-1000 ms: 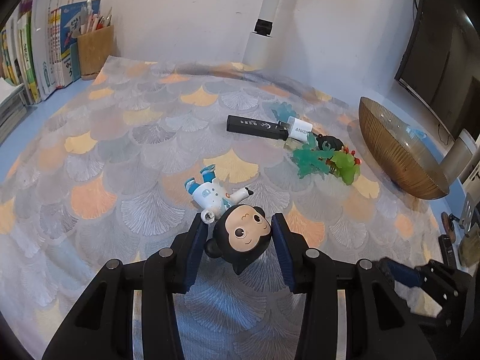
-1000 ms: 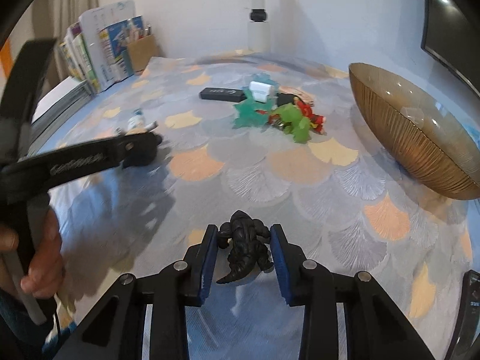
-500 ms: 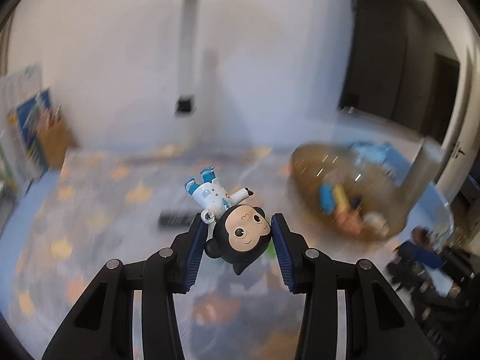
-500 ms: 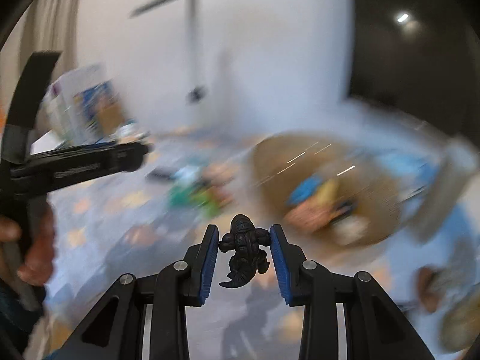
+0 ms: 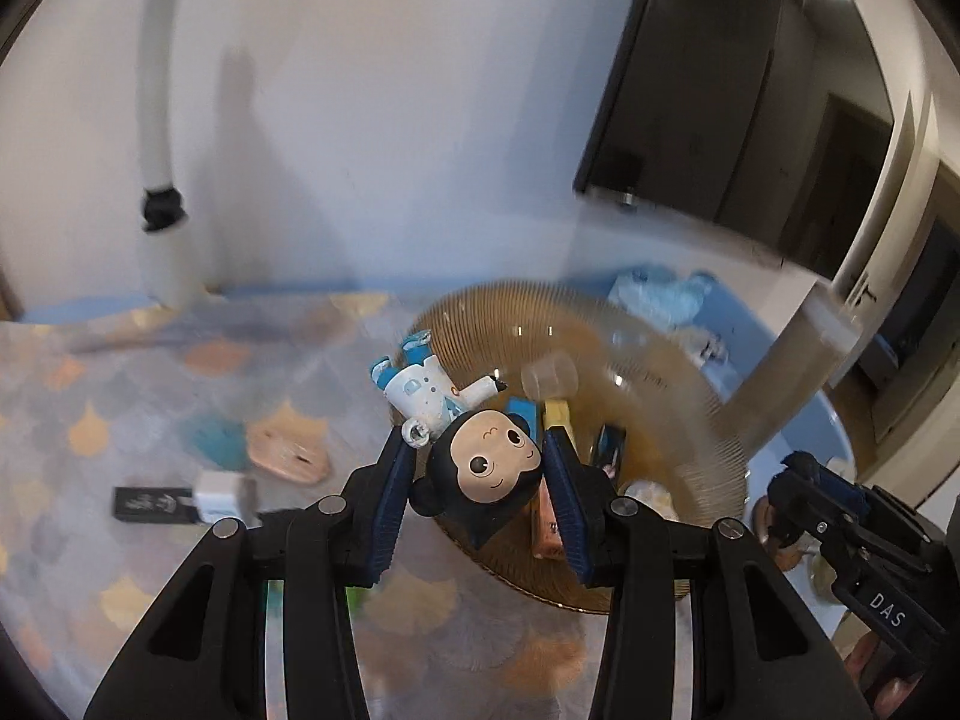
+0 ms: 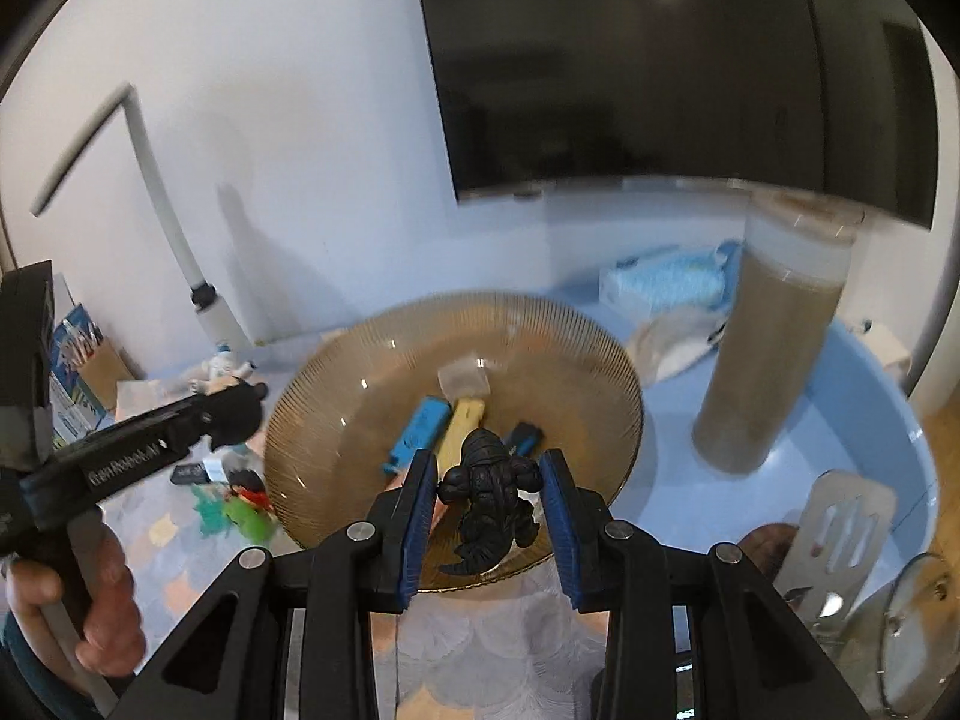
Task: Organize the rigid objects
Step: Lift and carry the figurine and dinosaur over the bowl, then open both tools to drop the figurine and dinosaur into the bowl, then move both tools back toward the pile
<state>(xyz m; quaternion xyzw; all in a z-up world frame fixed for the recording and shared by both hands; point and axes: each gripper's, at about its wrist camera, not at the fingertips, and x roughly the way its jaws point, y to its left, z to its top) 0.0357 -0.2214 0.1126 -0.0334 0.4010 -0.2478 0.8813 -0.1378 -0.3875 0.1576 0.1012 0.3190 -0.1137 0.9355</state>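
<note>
Left tool [image 5: 478, 483]: its blue pads are closed on the head of a monkey figurine [image 5: 480, 468], which is held clear of the bench [image 5: 120, 408] and seen in front of the near rim of the ribbed amber bowl [image 5: 708, 420]. Right tool [image 6: 487, 501]: its pads are closed on a black monster figurine [image 6: 489, 495], likewise held aloft at the bowl's near rim (tail pointing toward the camera). Within the bowl, a blue block [image 6: 420, 432], a yellow block [image 6: 459, 429] and a clear cube [image 6: 463, 381] are seen near the centre; bare room is left along the far wall of the bowl. A tall cylinder [image 6: 774, 330] stands just beyond the bowl's right edge. On the patterned cloth to the left of the bowl, well apart from it, lie a black stick [image 5: 153, 504] and a white adapter [image 5: 222, 495]; green toys [image 6: 240, 513] lie just beside its left rim. A metal spatula [image 6: 840, 516] rests at the bench's right edge.
</note>
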